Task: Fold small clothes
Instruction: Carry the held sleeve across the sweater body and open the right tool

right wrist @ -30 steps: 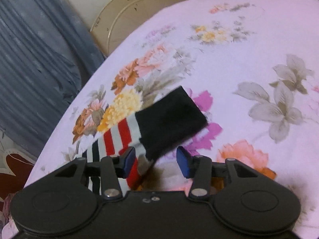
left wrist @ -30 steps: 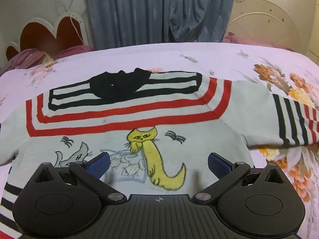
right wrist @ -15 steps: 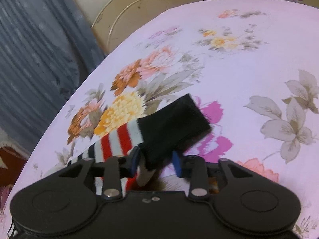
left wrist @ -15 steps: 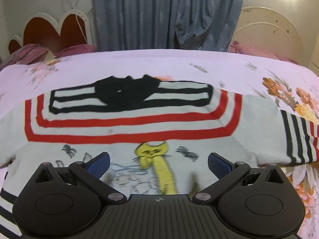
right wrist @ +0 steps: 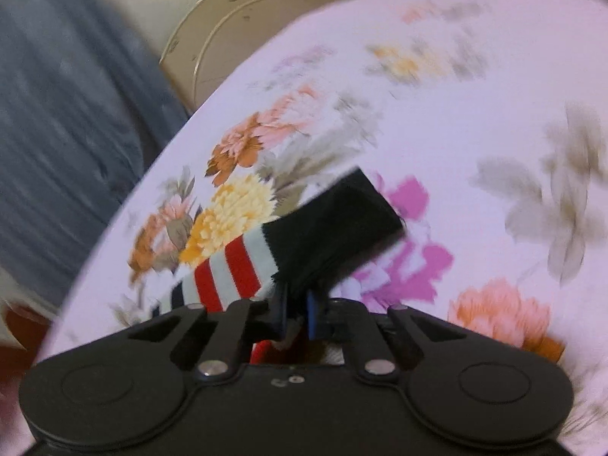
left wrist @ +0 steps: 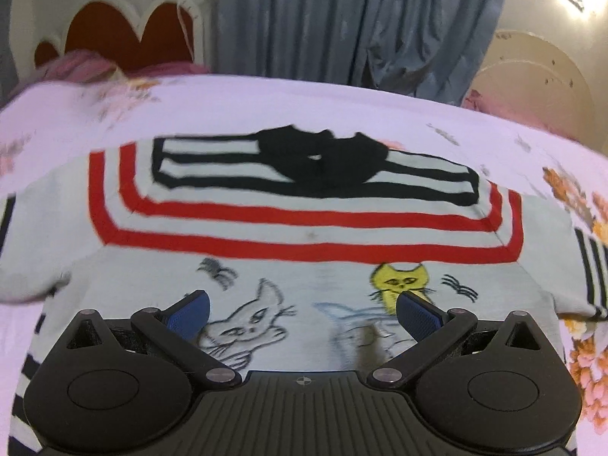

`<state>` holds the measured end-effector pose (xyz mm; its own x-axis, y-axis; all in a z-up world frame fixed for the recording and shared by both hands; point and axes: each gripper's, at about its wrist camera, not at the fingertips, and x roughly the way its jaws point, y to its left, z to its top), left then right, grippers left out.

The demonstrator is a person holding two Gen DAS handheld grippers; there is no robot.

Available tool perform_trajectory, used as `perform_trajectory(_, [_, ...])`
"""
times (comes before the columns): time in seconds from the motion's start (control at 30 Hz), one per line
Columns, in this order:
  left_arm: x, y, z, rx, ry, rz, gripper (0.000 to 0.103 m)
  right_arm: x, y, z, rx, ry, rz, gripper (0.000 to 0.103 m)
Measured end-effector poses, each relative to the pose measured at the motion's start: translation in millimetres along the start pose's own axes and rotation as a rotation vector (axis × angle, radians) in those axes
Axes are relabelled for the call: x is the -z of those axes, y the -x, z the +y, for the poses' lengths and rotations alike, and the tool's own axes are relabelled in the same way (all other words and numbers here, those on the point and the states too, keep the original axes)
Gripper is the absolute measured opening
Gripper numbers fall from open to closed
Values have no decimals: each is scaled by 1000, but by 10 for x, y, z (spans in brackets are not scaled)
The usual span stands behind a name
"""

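While the child's sweater [left wrist: 304, 277] lies spread flat, front up, on the floral bed sheet [right wrist: 475, 95], I have my right tongs [right wrist: 298, 313] clenched on its striped sleeve [right wrist: 304, 250] near the black cuff. My left tongs [left wrist: 304, 313] hang released over the printed cats at the hem. The pinch looks shallow; I judge a quick pull could slip the cuff free or drag the body askew.

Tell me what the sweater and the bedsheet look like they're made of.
Sweater: looks like soft matte knit, going by its ribbed-looking black cuff and woven-in stripes; blur leaves the yarn open. Bedsheet: thin smooth printed cloth, probably cotton or a blend; flat floral print, no sheen.
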<state>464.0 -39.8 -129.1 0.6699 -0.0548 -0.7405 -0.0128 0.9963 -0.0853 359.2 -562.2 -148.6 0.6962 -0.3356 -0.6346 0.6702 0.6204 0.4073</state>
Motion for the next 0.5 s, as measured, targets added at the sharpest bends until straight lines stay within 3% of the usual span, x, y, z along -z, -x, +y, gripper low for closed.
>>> perform_trajectory(0.1, [-13,-48,199,0,63,18,103,64,115,324,39,160,-54,8])
perform_trajectory(0.2, [-15,-55,288,15,52,14,103,156,233,662,8,280,-86,8])
perform_trajectory(0.3, [-25,-54,292,25,10,-1,103,299,348,1042,-53,391,-97,8])
perform_trajectory(0.5, [-52,-50,487,58,60,-6,103,902,535,1919,-240,630,-65,7])
